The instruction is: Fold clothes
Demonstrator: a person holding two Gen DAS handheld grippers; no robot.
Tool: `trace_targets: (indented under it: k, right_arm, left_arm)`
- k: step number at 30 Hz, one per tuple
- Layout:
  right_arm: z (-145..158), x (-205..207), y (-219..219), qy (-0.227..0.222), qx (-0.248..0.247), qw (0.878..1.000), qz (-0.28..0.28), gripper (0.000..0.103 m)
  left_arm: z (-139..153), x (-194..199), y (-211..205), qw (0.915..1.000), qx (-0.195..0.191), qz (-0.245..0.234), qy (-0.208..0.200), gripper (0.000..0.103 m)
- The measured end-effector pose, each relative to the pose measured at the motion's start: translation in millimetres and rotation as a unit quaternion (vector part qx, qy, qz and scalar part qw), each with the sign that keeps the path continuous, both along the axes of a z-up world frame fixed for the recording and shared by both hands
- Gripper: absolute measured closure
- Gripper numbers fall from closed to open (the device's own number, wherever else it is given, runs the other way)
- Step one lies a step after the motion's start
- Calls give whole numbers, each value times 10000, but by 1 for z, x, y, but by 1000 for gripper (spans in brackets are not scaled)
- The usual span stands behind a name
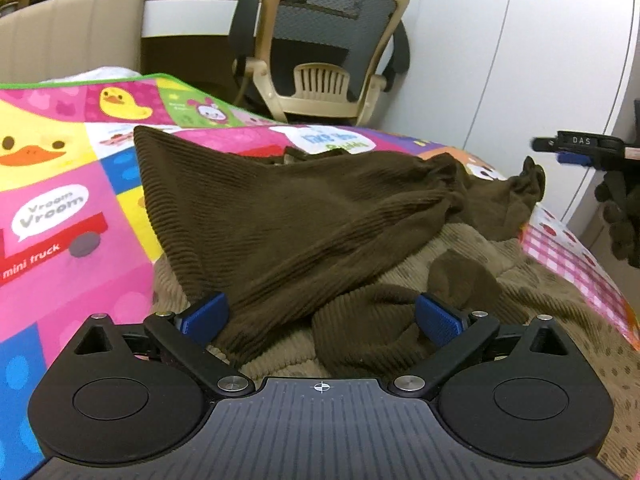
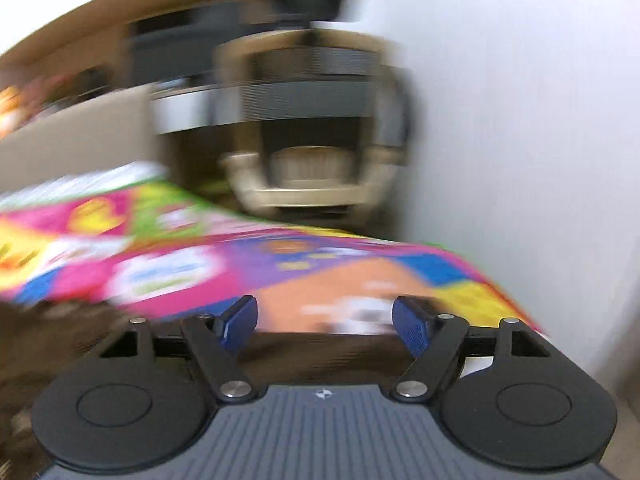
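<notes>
A dark brown ribbed knit garment [image 1: 304, 216] lies crumpled across a colourful cartoon mat [image 1: 60, 208] and a tan dotted blanket [image 1: 532, 292]. My left gripper [image 1: 320, 312] is open, its blue pads [image 1: 204, 314] standing either side of a bunched fold of the garment at its near edge. The right gripper [image 1: 576, 148] shows at the far right of the left wrist view, held by a dark gloved hand [image 1: 620, 216], just beyond the garment's far corner. In the blurred right wrist view, the right gripper [image 2: 326, 320] is open over the mat [image 2: 360, 280], with brown garment [image 2: 52, 320] at lower left.
A beige office chair [image 1: 320, 48] stands beyond the mat, beside a white wall [image 1: 520, 40]. A desk [image 1: 188, 16] and a beige headboard [image 1: 68, 32] sit behind on the left. The mat's right edge [image 1: 580, 264] drops off near the wall.
</notes>
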State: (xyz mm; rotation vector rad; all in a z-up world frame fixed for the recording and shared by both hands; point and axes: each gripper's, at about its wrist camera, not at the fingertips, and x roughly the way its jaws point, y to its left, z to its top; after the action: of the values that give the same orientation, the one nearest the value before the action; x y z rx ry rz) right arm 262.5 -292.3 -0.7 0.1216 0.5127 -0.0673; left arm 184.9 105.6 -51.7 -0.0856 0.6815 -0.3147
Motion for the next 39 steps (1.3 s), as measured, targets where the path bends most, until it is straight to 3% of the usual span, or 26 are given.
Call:
trace_targets:
  k: [3,6,8,11,14,17,19,24,26,27,29,30,31,35,39]
  right_arm:
    - [-18,14,-49,239,486,9957,-753,28]
    - [-36,33,-50,458,810,9939,-586,34]
    - [-48,46,-49,599,1009,9920,-471,78]
    - [-16,43,-9,214,429,9988,90,87]
    - [41,17,44,-590,24,9937,949,91]
    - [88,-8,103,-1148,-139,9735,1975,91]
    - [98,-19,144,-1240,-305,9566,2621,91]
    - [56,-28,251,-692,-657,9028,4194,91]
    - [32,-34,282,-348,-782,8776,4717,88]
    - [22,-37,294,-216,-832,8675,4900,82]
    - [29,-44,283,-434,-676,8661,4933,61]
    - [33,-47,278,-543,-598,8652,4948,42]
    - [38,-51,272,-655,-509,8648,4952,32]
    - [69,-57,206,-1021,79,8984,4271,19]
    - [54,-65,154,-825,281,9337,3473,19]
  left_arm:
    - [3,1,1,9999,-53,57,63,1]
    - [10,1,5,9995,-196,178,143,1]
    - [16,-2,11,9988,-377,255,179,1]
    - [25,-8,20,9979,-537,351,105,0]
    - [29,-14,31,9967,-654,472,23,0]
    - [29,-17,43,9947,-831,607,39,0]
    - [28,-20,51,9927,-972,715,78,0]
    - [34,-33,62,9917,-1059,731,73,0]
    - [37,-38,63,9930,-982,659,72,0]
    - [38,-40,63,9937,-925,629,76,0]
    - [42,-45,63,9951,-807,568,80,0]
    - [44,-46,62,9957,-748,533,74,0]
    - [45,-44,60,9960,-741,497,62,0]
    - [51,-31,51,9957,-830,399,35,0]
    - [52,-3,40,9907,-1242,538,108,0]
